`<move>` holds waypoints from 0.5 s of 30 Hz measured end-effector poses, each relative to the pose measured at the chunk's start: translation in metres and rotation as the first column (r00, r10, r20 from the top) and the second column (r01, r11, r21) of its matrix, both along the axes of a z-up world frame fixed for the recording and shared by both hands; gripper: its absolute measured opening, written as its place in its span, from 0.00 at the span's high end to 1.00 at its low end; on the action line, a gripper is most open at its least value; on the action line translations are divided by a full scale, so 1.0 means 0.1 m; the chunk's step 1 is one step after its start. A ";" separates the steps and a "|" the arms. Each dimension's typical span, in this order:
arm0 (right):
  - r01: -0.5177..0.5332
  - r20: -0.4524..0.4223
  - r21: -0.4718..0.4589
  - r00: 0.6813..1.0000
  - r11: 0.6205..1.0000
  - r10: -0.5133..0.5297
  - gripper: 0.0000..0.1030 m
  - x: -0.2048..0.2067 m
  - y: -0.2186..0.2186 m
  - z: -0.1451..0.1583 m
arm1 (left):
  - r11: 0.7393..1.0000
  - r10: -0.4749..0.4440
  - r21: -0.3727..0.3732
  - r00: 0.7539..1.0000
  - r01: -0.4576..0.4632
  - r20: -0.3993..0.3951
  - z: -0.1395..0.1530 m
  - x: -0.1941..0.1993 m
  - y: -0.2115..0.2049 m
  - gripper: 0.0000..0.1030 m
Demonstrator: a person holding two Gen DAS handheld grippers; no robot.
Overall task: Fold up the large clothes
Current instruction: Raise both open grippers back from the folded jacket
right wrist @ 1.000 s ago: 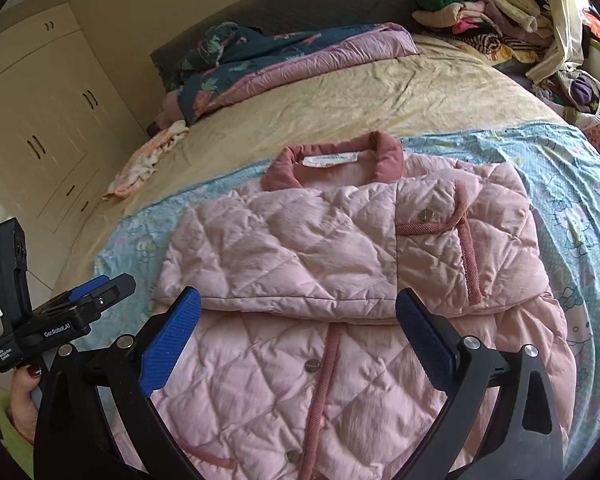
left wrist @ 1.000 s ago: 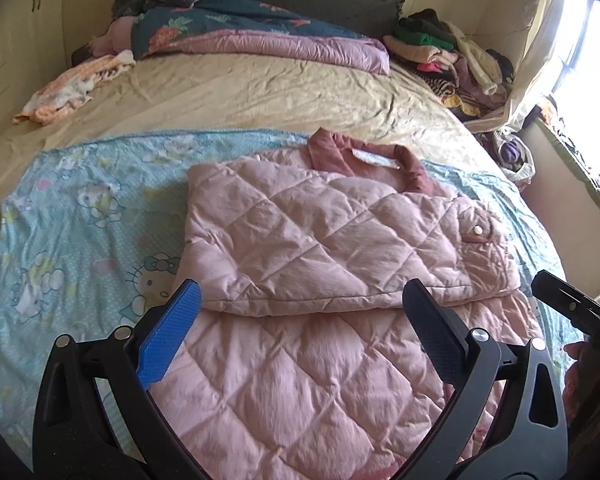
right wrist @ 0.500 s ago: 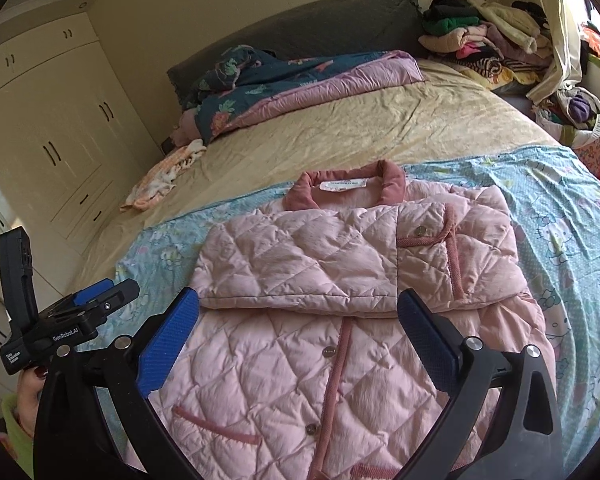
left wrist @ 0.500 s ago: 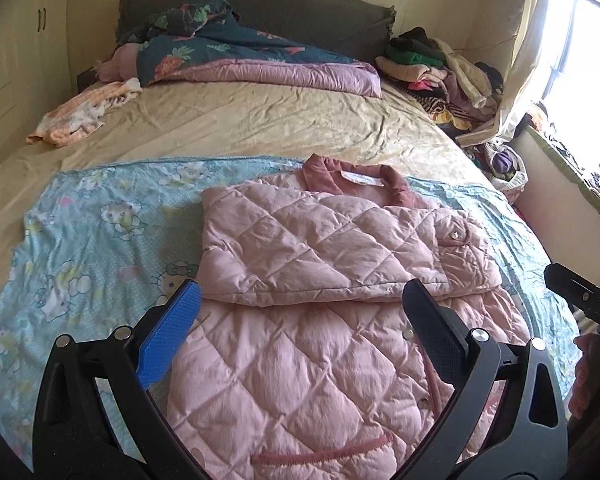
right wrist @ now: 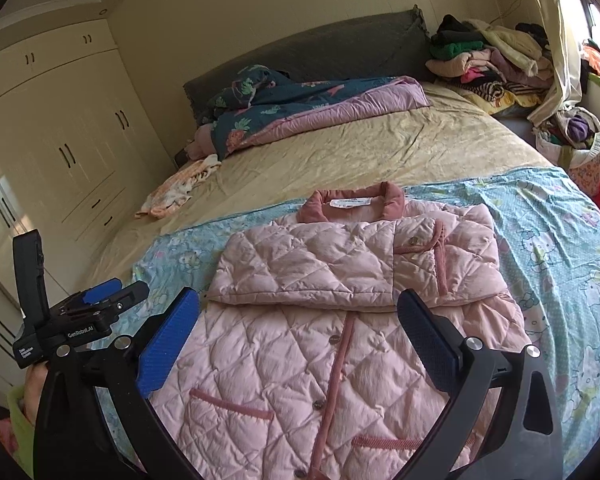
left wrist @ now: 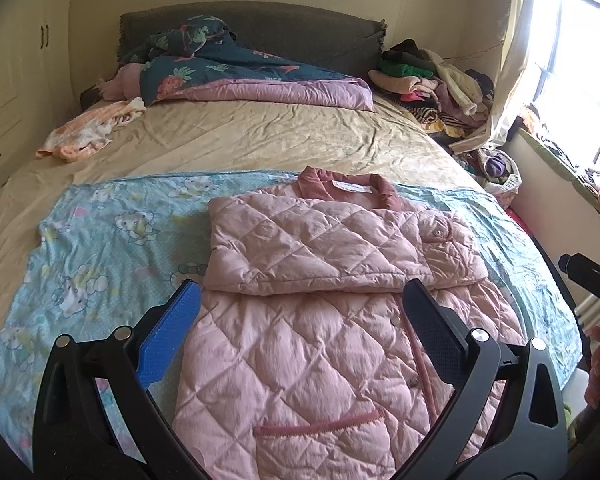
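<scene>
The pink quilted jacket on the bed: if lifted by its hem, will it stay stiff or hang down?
The pink quilted jacket will probably hang down, since its sleeves already lie folded over softly. The puffy padding suggests it is light but bulky. The smooth fabric might slip.

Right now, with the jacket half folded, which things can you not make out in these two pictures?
- Pink quilted jacket: the hem is cut off by the bottom edge and hidden behind both open grippers, in both views.
- Collar label: the print is too small to read.
- Clothes pile by the window: single garments cannot be told apart.
- Under the folded sleeves: hidden.
</scene>
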State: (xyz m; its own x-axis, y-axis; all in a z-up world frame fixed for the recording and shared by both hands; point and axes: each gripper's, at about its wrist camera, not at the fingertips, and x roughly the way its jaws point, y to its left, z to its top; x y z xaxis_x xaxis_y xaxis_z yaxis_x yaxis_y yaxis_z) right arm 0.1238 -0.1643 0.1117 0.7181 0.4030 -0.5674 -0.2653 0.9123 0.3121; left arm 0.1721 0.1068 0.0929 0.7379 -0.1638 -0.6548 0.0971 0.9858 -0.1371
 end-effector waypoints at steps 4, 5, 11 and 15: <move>-0.002 0.013 -0.010 1.000 1.000 0.002 0.04 -0.17 -0.04 -0.01 | 1.000 -0.006 0.002 1.000 0.006 0.008 -0.02 -0.16 -0.01 0.08; -0.003 0.013 -0.014 1.000 1.000 0.003 0.04 -0.22 -0.05 -0.02 | 1.000 -0.011 0.002 1.000 0.011 0.010 -0.03 -0.19 -0.02 0.08; 0.003 0.030 -0.043 1.000 0.999 -0.001 0.04 -0.42 -0.10 -0.08 | 1.000 -0.017 0.009 1.000 0.017 0.013 -0.09 -0.35 -0.04 0.08; 0.011 0.035 -0.062 0.999 0.998 -0.009 0.04 -0.53 -0.17 -0.16 | 1.000 -0.019 0.020 1.000 0.019 0.012 -0.15 -0.45 -0.06 0.08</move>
State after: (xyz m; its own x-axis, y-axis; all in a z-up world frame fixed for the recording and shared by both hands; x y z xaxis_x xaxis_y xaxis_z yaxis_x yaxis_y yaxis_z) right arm 0.0707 -0.1812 0.0960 0.7419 0.3602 -0.5656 -0.2659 0.9323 0.2450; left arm 0.1270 0.1005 0.0779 0.7425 -0.1651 -0.6492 0.1173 0.9862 -0.1167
